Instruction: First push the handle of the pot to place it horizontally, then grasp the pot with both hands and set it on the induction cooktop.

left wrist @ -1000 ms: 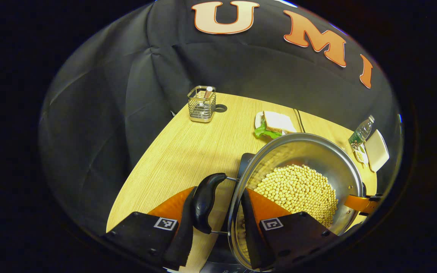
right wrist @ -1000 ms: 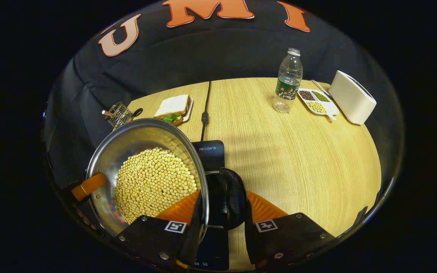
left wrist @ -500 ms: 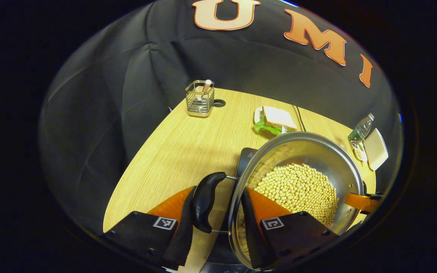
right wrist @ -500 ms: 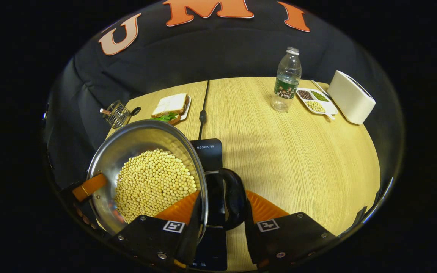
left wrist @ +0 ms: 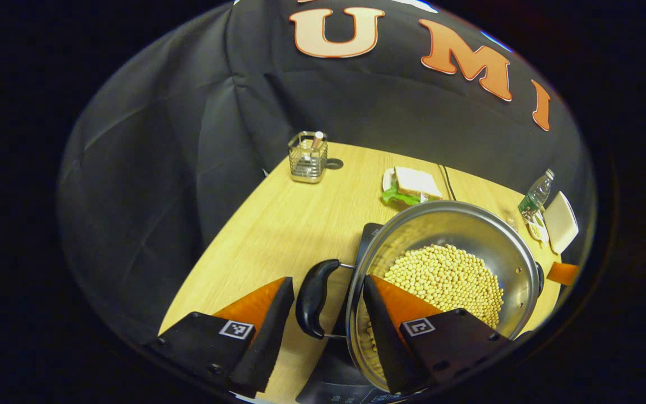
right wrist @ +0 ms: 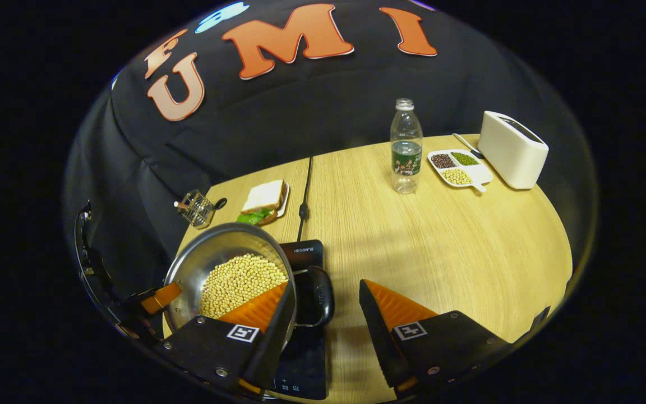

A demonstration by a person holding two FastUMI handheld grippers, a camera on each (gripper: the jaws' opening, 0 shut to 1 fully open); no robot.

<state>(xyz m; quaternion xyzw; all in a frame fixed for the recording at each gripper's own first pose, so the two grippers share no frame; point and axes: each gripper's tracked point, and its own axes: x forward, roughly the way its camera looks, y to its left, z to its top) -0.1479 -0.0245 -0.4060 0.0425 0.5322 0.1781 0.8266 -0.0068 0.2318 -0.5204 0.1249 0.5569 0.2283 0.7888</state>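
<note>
Now both grippers released, spread; pot hides most of cooktop.

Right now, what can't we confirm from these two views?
- Cooktop surface: covered by the pot, so whether the base sits flat is unseen, right gripper view.
- Cooktop controls: cut off at the bottom edge, left gripper view.
- Bottle label: too small.
- Pot bottom: hidden under soybeans.

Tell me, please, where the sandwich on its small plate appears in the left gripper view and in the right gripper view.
Left gripper view: the sandwich lies right of centre, just beyond the pot's far rim.
Right gripper view: the sandwich lies left of centre, beyond the pot.
Shared landmark: the black cable running just beside it.
</note>
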